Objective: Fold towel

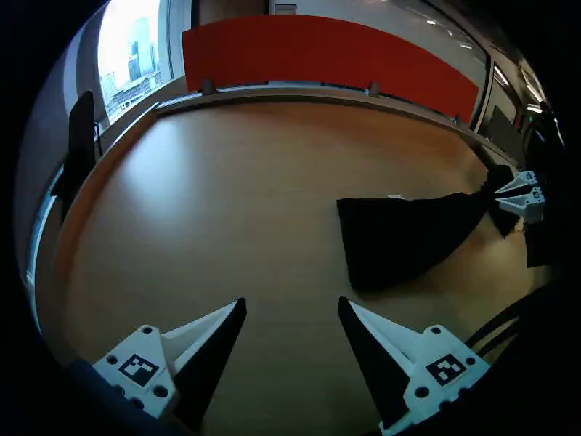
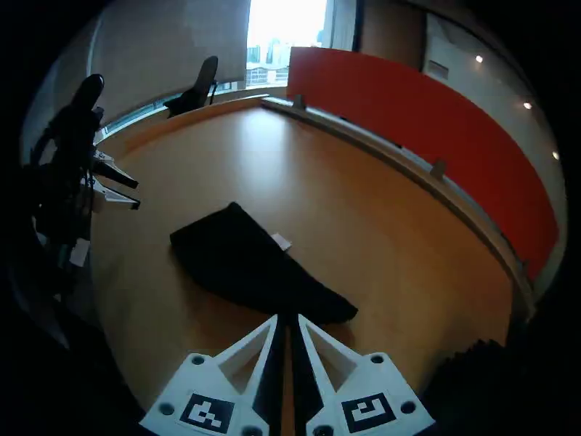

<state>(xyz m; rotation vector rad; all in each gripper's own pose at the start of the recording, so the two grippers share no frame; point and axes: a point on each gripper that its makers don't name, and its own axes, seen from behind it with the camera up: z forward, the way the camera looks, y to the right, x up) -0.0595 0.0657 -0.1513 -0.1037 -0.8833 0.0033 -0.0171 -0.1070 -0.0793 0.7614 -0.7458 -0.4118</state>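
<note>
- Pinching corner of black towel [image 2: 240, 261] w/ right gripper [image 2: 289, 320], jaws pressed together; rest lies rumpled on table [image 2: 378, 218].
- Left gripper [image 1: 290, 305] jaws spread, empty, apart from towel.
- Fold looks barely begun.

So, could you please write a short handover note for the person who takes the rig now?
Left gripper: jaws wide open, empty, above the table.
Right gripper: jaws shut on one corner of the black towel.
Towel: on the table, rumpled into a wedge.
Done: corner grasped.
Left to do: the whole fold, probably taking another corner with the left gripper.
</note>
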